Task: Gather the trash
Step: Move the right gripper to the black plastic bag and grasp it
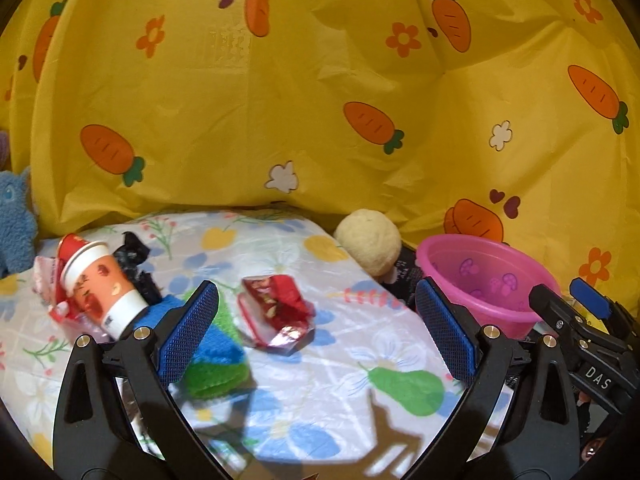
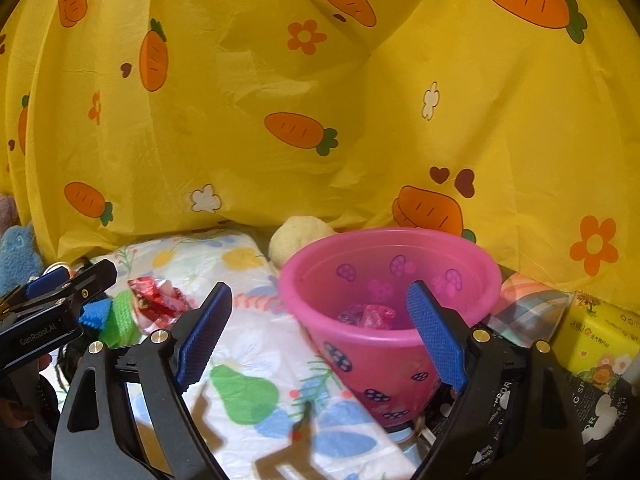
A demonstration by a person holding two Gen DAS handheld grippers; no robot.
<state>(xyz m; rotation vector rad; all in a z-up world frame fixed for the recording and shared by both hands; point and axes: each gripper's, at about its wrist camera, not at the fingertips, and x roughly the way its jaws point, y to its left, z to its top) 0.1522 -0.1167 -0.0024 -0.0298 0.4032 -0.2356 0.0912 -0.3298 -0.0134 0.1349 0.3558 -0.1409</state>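
Observation:
A crumpled red wrapper (image 1: 276,310) lies on the floral cloth (image 1: 328,360) just ahead of my open, empty left gripper (image 1: 316,328); it also shows in the right wrist view (image 2: 158,302). A paper cup (image 1: 102,288) lies on its side at the left among a black wrapper (image 1: 134,264) and pink wrappers (image 1: 48,284). A pink bucket (image 2: 384,312) stands at the right with a red wrapper (image 2: 366,316) inside; it also shows in the left wrist view (image 1: 484,280). My right gripper (image 2: 320,332) is open and empty, its right finger over the bucket's rim.
A blue and green sponge (image 1: 212,352) lies under the left finger. A cream ball (image 1: 370,240) sits behind the bucket. A blue plush (image 1: 14,220) is far left. A yellow box (image 2: 596,340) stands right of the bucket. A yellow carrot curtain (image 1: 320,80) closes the back.

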